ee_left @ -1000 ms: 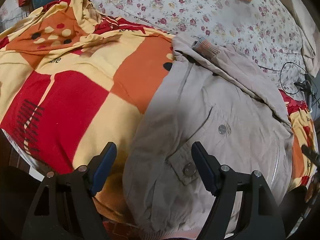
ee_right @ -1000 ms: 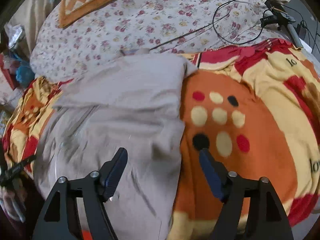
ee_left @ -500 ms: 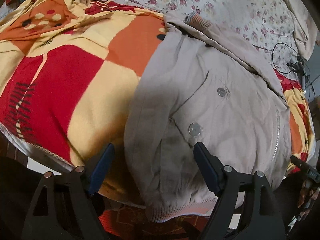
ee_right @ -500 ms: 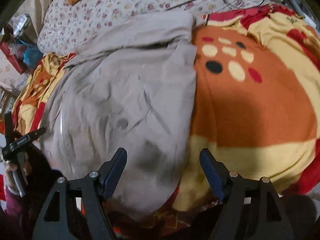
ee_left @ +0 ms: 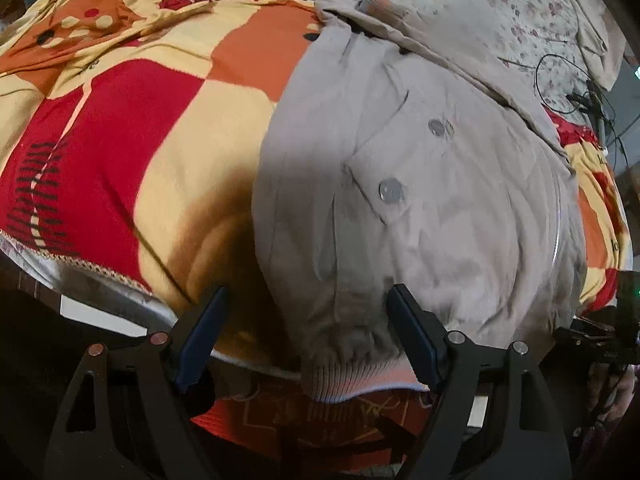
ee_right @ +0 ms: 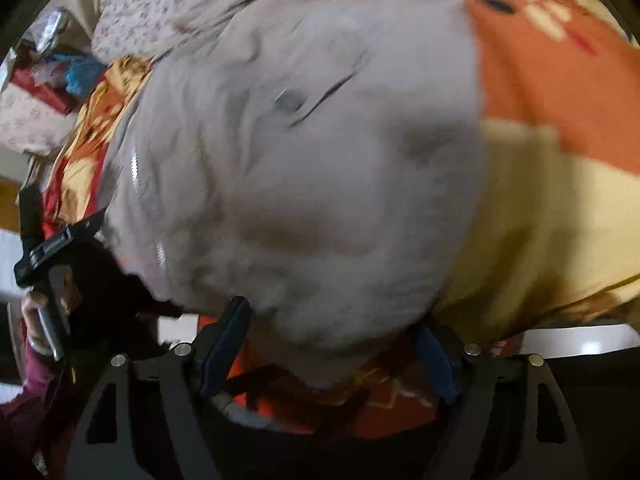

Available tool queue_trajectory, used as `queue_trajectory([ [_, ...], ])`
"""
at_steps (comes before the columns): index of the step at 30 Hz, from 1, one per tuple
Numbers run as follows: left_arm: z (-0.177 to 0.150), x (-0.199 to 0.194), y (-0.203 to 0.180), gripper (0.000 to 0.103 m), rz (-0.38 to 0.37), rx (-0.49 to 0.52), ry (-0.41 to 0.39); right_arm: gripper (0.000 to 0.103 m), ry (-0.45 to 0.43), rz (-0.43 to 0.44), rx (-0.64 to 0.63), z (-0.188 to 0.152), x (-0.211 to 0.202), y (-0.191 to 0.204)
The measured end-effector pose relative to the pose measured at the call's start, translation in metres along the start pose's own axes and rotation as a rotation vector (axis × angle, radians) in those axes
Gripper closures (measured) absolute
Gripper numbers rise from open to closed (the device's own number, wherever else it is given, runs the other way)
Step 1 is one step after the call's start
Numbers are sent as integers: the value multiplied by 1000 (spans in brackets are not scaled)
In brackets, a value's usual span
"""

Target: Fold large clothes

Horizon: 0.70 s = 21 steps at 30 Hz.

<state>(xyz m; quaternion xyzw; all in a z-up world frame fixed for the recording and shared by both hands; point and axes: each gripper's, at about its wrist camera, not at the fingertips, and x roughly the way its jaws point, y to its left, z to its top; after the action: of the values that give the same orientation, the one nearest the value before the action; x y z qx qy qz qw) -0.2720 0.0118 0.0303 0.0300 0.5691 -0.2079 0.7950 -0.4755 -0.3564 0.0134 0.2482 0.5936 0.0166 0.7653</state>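
A beige jacket (ee_left: 420, 184) with metal snap buttons lies spread on a red, orange and yellow blanket (ee_left: 132, 128) on a bed. Its ribbed hem (ee_left: 352, 376) hangs over the bed's near edge. My left gripper (ee_left: 308, 332) is open, its jaws astride the hem's left corner. In the right wrist view the same jacket (ee_right: 304, 168) fills the frame, blurred. My right gripper (ee_right: 332, 344) is open, its jaws astride the jacket's lower edge. The left gripper (ee_right: 56, 244) shows there at the far left, held by a hand.
A floral bedsheet (ee_left: 460, 4) covers the far part of the bed. Black cables (ee_left: 572, 80) lie at its right side. An orange patterned cloth (ee_left: 328, 416) hangs below the bed edge. Clutter with a blue bag (ee_right: 80, 72) sits at the upper left of the right wrist view.
Both grippers have drawn back and down from over the jacket's body to its hem at the bed's near edge. Both stayed open. The jacket has not moved.
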Motion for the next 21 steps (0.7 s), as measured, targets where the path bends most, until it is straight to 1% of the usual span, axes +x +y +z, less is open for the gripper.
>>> queue_trajectory([
  [2,-1,1,3,22,-1,-9,15,21,4,-14,-35,0,5,8],
  [4,-2,3,5,21,-3,-18,25,21,0,-18,-38,3,6,10],
  [8,-7,8,4,21,-1,-12,36,20,16,9,-11,5,13,7],
  [11,-6,10,4,21,-5,-15,34,21,17,19,-16,7,17,9],
  [12,-6,11,4,21,-8,-18,33,24,9,23,-14,8,17,9],
  [13,-7,10,4,22,-11,-16,31,36,2,20,-10,9,18,9],
  [14,-7,9,3,35,-22,-10,31,45,-4,3,-12,8,17,9],
  [15,-8,6,0,67,-64,11,38,60,-16,-3,-25,7,13,12],
  [16,-8,3,-2,80,-95,32,48,73,-24,13,-44,5,9,15],
  [17,-8,-3,-6,88,-94,57,43,79,-36,33,-79,3,2,21],
  [18,-7,-9,-9,92,-86,77,27,82,-40,40,-100,3,-3,24],
  [19,-6,-15,-12,94,-93,94,15,84,-49,55,-127,2,-10,29],
  [21,3,-32,-15,96,-142,106,-7,85,-73,103,-144,3,-26,33],
])
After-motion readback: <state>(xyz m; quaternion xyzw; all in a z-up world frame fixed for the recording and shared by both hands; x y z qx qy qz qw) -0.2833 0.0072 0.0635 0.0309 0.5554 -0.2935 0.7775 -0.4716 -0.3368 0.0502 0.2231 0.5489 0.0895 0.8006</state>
